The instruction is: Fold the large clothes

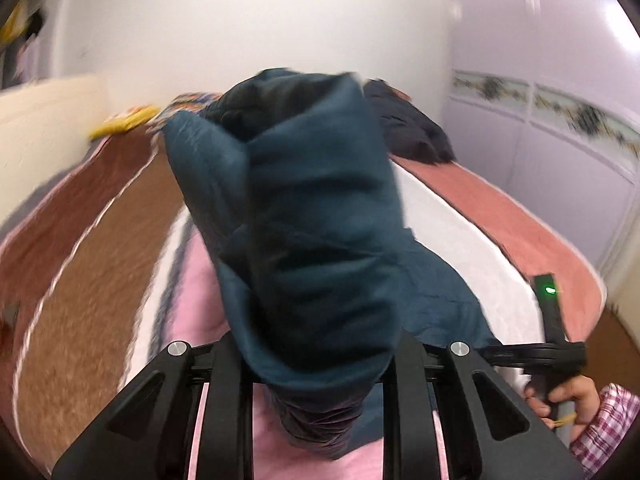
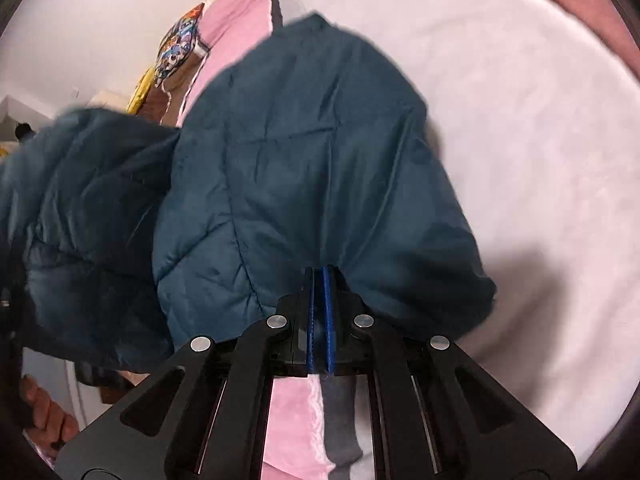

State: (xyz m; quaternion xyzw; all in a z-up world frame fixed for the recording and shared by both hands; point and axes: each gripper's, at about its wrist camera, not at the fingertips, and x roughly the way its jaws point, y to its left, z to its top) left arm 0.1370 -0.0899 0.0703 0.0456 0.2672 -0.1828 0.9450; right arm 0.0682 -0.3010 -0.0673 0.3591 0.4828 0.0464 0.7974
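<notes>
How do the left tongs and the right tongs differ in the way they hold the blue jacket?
The left tongs stand wider, around a thick bunched roll of the blue jacket; the right tongs are nearly shut, pinching a thin edge. The left tongs' pads are hidden by cloth; the right tongs' blue pads show clearly. Both grip the same jacket above the bed.

A home bedroom: a bed (image 1: 460, 208) with pink and brown blankets lies ahead of the tongs, a wardrobe (image 1: 560, 80) to their right.
</notes>
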